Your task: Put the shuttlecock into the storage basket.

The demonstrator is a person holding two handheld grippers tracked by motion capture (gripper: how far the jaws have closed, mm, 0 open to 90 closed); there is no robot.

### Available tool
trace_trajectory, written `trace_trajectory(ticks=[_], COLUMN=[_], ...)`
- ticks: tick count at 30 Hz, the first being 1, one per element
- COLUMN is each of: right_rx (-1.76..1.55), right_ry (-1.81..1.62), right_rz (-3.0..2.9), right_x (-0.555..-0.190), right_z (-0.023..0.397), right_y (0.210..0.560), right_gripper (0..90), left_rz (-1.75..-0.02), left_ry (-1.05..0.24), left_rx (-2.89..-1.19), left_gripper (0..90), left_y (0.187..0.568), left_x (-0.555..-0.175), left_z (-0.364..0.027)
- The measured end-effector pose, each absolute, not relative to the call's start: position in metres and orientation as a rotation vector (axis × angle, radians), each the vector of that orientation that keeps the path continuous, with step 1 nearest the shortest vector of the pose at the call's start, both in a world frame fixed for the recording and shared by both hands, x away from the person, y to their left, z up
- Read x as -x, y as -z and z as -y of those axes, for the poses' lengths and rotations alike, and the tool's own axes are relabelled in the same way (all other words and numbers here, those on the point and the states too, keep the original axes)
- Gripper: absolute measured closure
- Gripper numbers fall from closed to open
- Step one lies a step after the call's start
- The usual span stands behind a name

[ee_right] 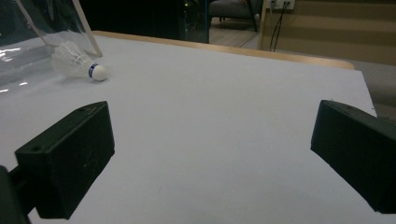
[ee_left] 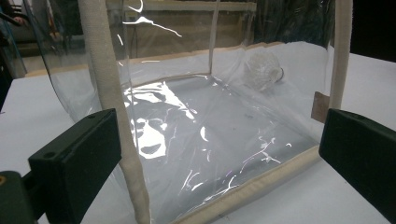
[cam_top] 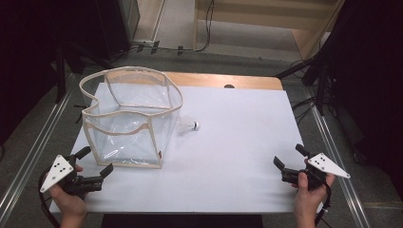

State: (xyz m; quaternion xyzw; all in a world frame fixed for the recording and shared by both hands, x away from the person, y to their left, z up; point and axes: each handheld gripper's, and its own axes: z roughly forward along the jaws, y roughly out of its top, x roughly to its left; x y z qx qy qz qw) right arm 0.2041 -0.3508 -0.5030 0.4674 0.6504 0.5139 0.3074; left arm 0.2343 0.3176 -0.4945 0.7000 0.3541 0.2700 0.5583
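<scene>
At the table's near edge, two hand-held grippers, left gripper (cam_top: 96, 161) and right gripper (cam_top: 289, 156), have jaws wide open and empty; farther off, a light, fragile shuttlecock (cam_top: 188, 126) lies beside a floppy clear bag (cam_top: 128, 118), probably best pinched at its firm cork tip.

Two hand-held tools are seen, one in each bare hand; no sleeves are shown at the wrists. The left gripper (cam_top: 95, 161) is built of black parts and topped by a pale grey three-cornered plate marked with small dark holes. The right gripper (cam_top: 290, 156) is made the same way, with a matching plate. A dark cable is trailed from each tool. In the gripper views the jaws are shown as matt black rectangular blocks with squared edges, each pierced by a small round hole near one corner.
</scene>
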Motion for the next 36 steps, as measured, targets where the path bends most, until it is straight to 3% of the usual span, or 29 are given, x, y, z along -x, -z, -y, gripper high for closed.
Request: trace_trajectory(ticks=[36], right_rx=[-1.054], right_ry=[-1.426], right_rz=[-1.979], right_x=[-0.247], right_z=[0.303], right_y=[0.463], right_gripper=[0.0], left_rz=[-0.837], left_ry=[-0.635], left_rx=[-1.646], left_gripper=[0.0], left_y=[0.495], left_x=[-0.235], left_z=[-0.317])
